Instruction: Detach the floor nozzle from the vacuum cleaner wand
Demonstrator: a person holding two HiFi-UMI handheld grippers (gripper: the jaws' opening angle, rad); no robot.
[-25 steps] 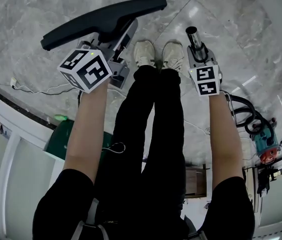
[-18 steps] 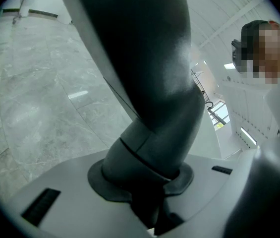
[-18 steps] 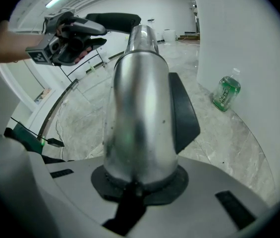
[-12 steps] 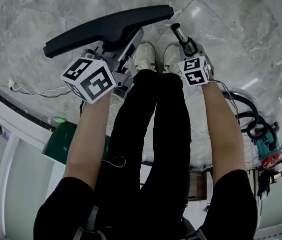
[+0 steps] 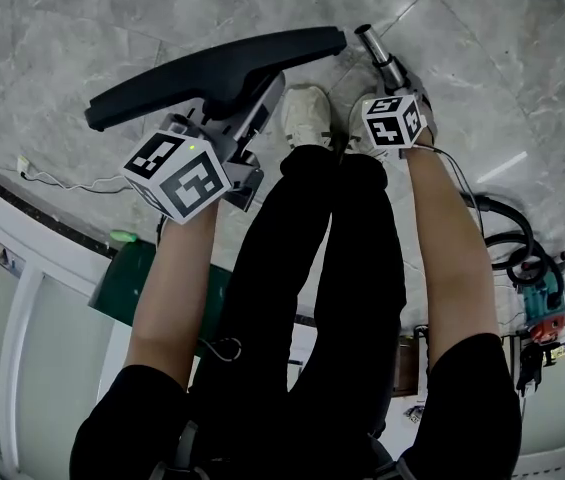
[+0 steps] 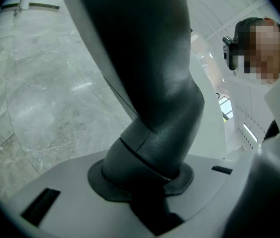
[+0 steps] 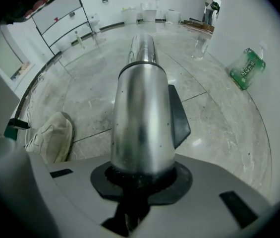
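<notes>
One floor nozzle [image 5: 212, 68], one wand [image 5: 382, 56], two grippers. Your left gripper [image 6: 147, 182] is clamped on the nozzle's dark neck. Your right gripper [image 7: 140, 182] is clamped on the steel wand. Nozzle and wand are separate, with their ends near each other. Both your arms reach down, either side of your legs. Grey marble floor [image 5: 82, 28], white walls, one green bottle [image 7: 247, 68] by the wall.

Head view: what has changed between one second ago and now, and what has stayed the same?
The right gripper, shut on the wand, sank toward the floor, up in the picture, and the wand's free end now leans left. The left gripper, shut on the floor nozzle, shifted only slightly. Both grips stayed, and nozzle and wand stayed apart.
</notes>
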